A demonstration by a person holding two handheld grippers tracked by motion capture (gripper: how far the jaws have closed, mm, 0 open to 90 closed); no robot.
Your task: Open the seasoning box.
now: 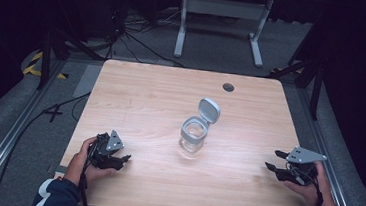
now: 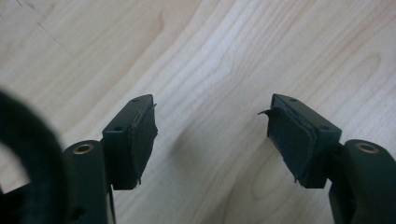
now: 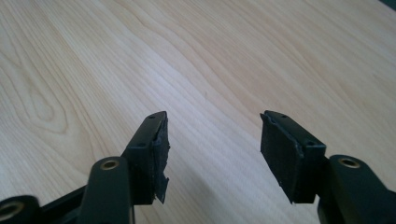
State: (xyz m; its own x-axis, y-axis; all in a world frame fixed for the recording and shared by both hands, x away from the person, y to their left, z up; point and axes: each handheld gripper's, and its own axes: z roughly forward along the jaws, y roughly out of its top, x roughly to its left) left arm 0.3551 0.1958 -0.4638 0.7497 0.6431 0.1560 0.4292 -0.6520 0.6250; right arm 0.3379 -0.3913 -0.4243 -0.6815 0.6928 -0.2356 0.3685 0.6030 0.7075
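Both jaws spread and empty, the left gripper [image 1: 125,157] and right gripper [image 1: 272,160] rest near the table's [image 1: 147,90] front corners; between them, mid-table and well apart, stands a clear jar [image 1: 192,136], its grey lid [image 1: 209,109] flipped up.

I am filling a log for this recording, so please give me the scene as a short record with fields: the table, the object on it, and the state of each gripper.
table: light wood, small dark round hole near far edge
object: clear jar, near centre, upright
lid: grey hinged lid, flipped open
left gripper: jaws open, nothing between, near left front edge
right gripper: jaws open, nothing between, near right front edge
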